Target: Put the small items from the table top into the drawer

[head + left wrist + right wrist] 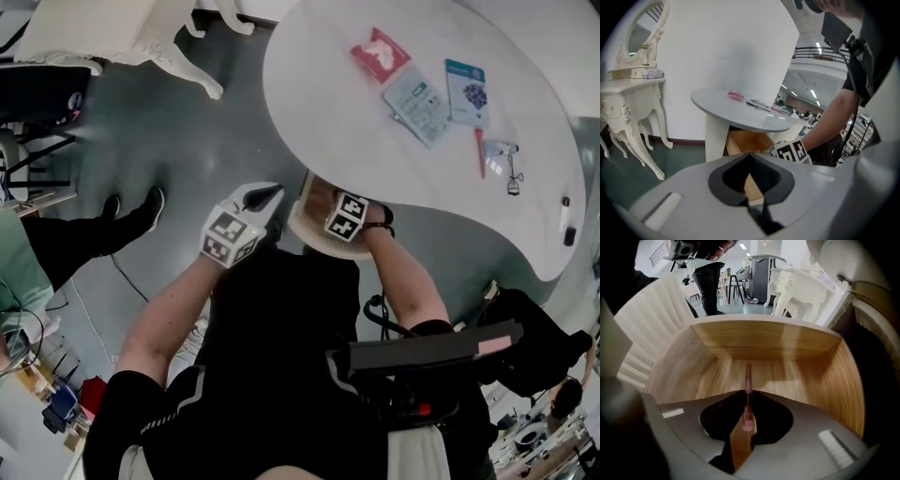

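— Our right tongs (pixel 748 393) sit nearest, pointing steeply down and pinching a pink stick (pixel 748 376). What else do we have?

— Biggest is the table (pixel 328 112), then the drawer (pixel 764 341), open beneath its edge. We hold the stick inside the drawer, over the wood floor. We cannot tell whether its tip touches.

— And our left tongs (pixel 750 155)?

— Pressed together on nothing, just outside the drawer.

— What could go wrong?

— If we let go too high, we think the stick bounces or rolls. If we push lower, its tip could jam against the floor. The pouch (pixel 380 54), pen (pixel 480 153) and curler (pixel 513 173) lie on the table, so we are far from done.
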A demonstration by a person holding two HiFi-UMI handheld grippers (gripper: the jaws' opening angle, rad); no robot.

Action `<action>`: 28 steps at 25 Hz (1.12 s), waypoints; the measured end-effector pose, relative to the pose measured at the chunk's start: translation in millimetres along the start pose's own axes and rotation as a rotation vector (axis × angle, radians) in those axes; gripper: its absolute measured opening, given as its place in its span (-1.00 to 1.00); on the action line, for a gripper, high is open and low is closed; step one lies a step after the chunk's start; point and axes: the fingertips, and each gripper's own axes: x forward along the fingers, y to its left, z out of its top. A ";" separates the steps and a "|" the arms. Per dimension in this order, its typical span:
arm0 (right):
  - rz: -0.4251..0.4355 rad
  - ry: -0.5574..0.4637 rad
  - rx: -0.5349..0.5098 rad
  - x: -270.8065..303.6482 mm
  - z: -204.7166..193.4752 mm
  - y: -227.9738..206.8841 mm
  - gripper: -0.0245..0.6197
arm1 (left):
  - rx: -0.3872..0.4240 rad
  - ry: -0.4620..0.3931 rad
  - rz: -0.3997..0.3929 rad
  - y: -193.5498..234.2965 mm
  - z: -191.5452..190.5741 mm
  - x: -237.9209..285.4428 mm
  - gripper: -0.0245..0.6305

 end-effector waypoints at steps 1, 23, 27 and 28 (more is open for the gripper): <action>0.003 0.007 -0.001 2.5 -0.9 -0.6 -0.76 | -0.003 -0.005 0.001 -1.3 0.5 -0.6 -0.93; 0.022 0.045 0.039 18.8 -5.1 -0.5 -0.62 | -0.037 -0.100 0.058 -21.8 17.7 -23.8 -0.93; 0.011 0.020 0.041 12.3 -2.6 -4.5 -0.55 | -0.051 -0.121 0.090 -25.9 19.4 -31.8 -0.93; 0.004 0.013 0.036 9.6 -1.4 -4.5 -0.54 | -0.055 -0.124 0.097 -27.5 19.6 -34.1 -0.93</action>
